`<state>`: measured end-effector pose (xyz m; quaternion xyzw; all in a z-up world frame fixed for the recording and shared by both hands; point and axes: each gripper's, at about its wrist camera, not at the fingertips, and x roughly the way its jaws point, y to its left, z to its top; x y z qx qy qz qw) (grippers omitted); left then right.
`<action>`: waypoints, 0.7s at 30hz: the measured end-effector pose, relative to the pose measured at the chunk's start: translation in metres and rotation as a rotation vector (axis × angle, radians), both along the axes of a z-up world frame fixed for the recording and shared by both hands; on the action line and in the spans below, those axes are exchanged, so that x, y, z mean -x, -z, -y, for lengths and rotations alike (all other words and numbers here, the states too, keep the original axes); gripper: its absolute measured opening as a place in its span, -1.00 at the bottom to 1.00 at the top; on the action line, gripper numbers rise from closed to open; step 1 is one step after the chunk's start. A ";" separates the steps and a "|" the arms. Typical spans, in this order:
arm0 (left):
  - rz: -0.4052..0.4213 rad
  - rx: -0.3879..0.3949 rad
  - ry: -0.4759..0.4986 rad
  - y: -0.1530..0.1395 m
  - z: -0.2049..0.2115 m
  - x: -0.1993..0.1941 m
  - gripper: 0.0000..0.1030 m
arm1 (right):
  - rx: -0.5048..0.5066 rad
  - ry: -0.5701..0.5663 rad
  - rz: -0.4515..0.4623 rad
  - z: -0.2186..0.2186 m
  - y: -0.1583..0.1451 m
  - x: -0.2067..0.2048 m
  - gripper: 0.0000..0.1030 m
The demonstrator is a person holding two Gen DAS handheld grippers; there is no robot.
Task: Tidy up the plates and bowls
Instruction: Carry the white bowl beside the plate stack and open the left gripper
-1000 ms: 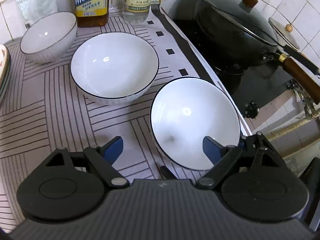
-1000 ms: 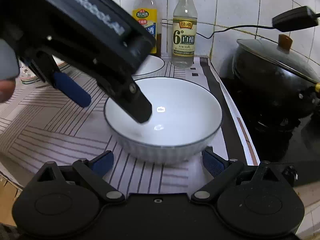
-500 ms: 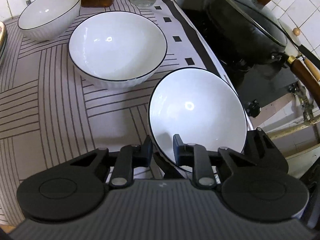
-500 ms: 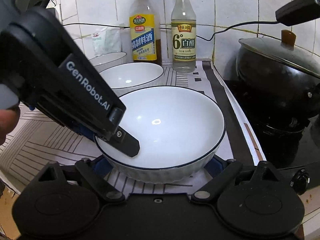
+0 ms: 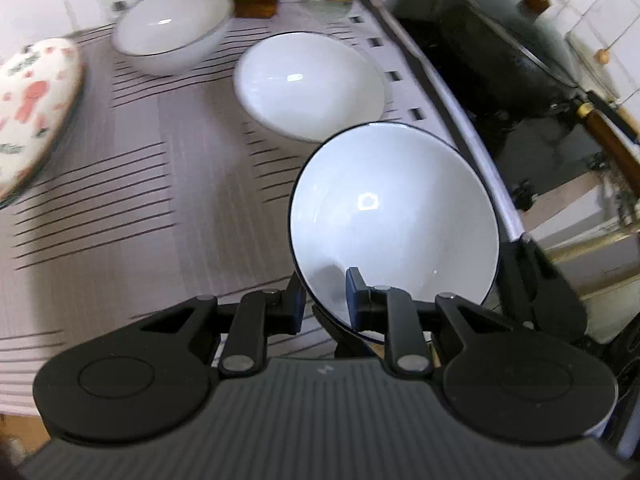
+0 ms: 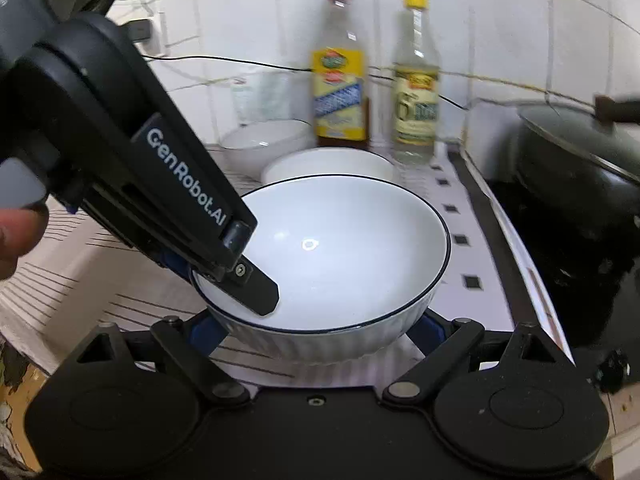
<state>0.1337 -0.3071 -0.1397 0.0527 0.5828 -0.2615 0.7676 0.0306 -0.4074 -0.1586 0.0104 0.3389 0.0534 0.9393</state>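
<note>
Three white bowls with thin dark rims are on the striped mat. My left gripper (image 5: 324, 292) is shut on the near rim of the closest bowl (image 5: 394, 216), one finger inside and one outside. The right wrist view shows this same grip by the left gripper (image 6: 216, 280) on the bowl (image 6: 340, 248), which tilts slightly. My right gripper (image 6: 316, 330) stands open, its blue pads (image 6: 204, 332) on either side of that bowl's ribbed wall; contact is unclear. The second bowl (image 5: 310, 84) and the third bowl (image 5: 172, 28) lie beyond. A flowered plate (image 5: 32, 108) lies at the left.
Two bottles (image 6: 340, 80) (image 6: 414, 80) stand against the tiled wall behind the bowls. A black lidded wok (image 5: 500, 40) sits on the dark stove to the right, its wooden handle (image 5: 608, 140) pointing forward. The counter edge runs close along the near side.
My left jaws closed on the near bowl's rim. Both grippers then shifted, and the bowl now rides between the right fingers. The flowered plate has come into the left wrist view.
</note>
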 end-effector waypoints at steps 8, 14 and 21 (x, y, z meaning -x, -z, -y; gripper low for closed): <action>0.028 -0.030 -0.109 -0.019 -0.068 -0.006 -0.63 | -0.026 -0.154 0.030 -0.050 -0.011 -0.022 0.85; 0.048 -0.091 -0.202 -0.024 -0.115 -0.017 -0.62 | -0.048 -0.262 0.035 -0.095 -0.012 -0.049 0.85; 0.047 -0.095 -0.318 -0.017 -0.172 -0.029 -0.62 | -0.064 -0.358 0.041 -0.145 -0.006 -0.078 0.85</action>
